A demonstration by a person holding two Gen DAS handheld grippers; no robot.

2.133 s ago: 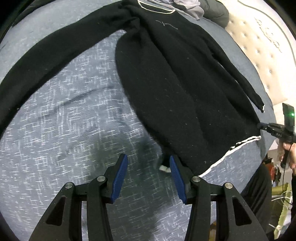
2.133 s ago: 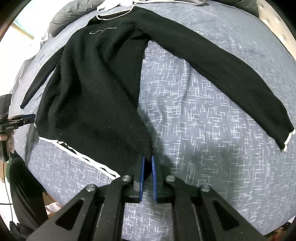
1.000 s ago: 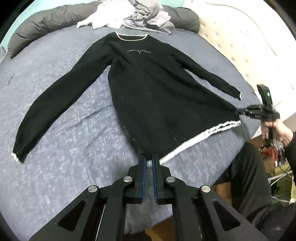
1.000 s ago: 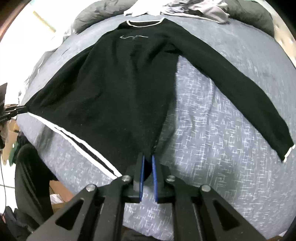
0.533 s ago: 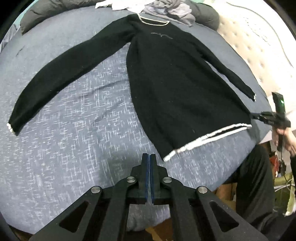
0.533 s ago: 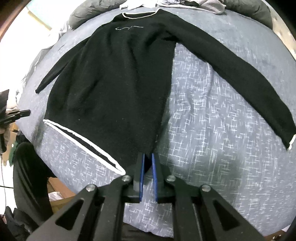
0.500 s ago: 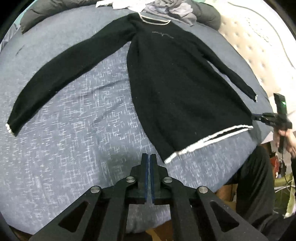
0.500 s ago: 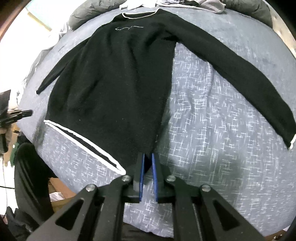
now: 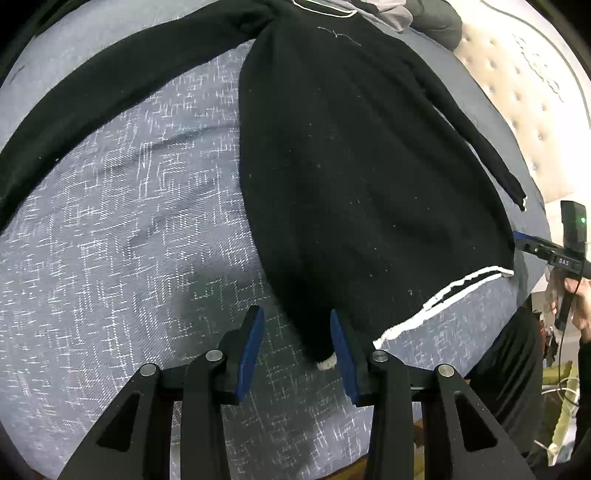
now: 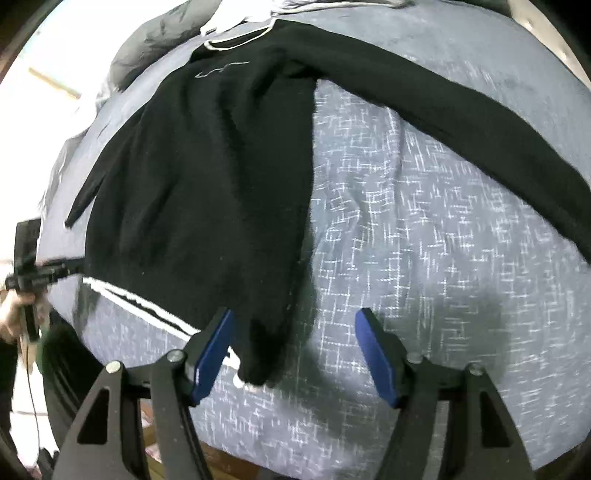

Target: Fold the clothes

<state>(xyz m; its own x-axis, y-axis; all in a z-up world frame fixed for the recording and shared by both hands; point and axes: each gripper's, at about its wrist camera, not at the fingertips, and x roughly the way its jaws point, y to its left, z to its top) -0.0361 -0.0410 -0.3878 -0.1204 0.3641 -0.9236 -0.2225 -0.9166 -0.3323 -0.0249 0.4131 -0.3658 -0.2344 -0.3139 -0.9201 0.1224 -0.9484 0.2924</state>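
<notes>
A black sweater [image 9: 362,155] lies spread flat on a bed covered in a blue-grey patterned bedspread [image 9: 122,236], its white-striped hem near the bed's near edge and its collar toward a heap of grey clothes [image 9: 384,11] at the far end. The jaws of the left gripper [image 9: 295,341] and the right gripper [image 10: 291,347] have just been opening; each now stands apart around a bottom corner of the hem, pads off the cloth
</notes>
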